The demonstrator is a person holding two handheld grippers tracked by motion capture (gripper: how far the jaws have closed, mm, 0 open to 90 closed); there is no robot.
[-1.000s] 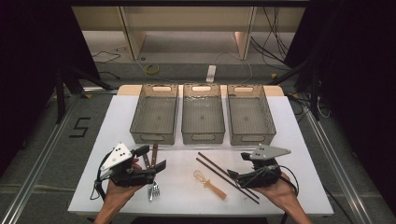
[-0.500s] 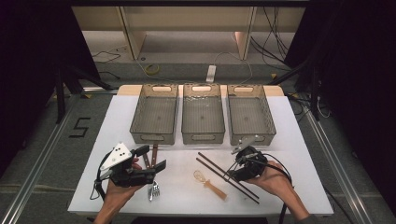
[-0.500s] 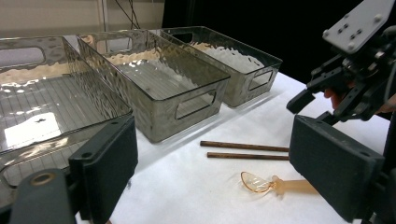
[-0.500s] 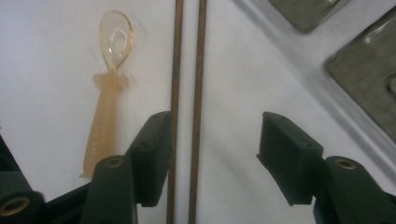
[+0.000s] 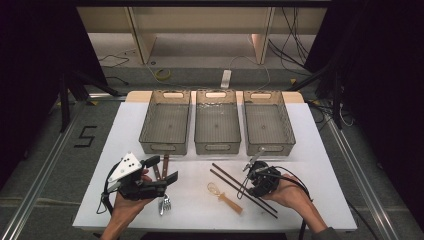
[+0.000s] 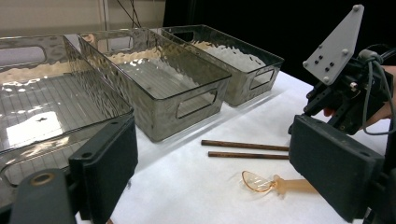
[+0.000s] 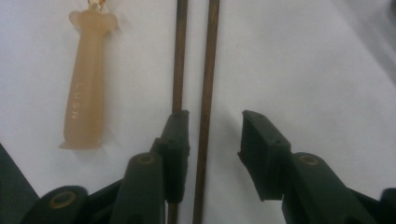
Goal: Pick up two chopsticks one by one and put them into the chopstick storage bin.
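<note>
Surface (image 5: pixel 320 150): matt white, paper-like sheet. Three bins (image 5: pixel 217 122) along the far edge: translucent smoky plastic, glossy, with rippled walls and ribbed floors. Chopsticks (image 7: pixel 206 70): dark brown, wood-like, dull finish. Spoon (image 6: pixel 275 183): translucent amber plastic, clear glossy bowl, frosted handle with moulded lettering. Fork (image 5: pixel 164 204) near the front edge: shiny metal. Right tool (image 7: pixel 212 135): matt black plastic with finely textured pads.

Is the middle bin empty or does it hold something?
Empty. The middle bin shows only its bare ribbed floor in the high view; the left gripper view shows the same.
</note>
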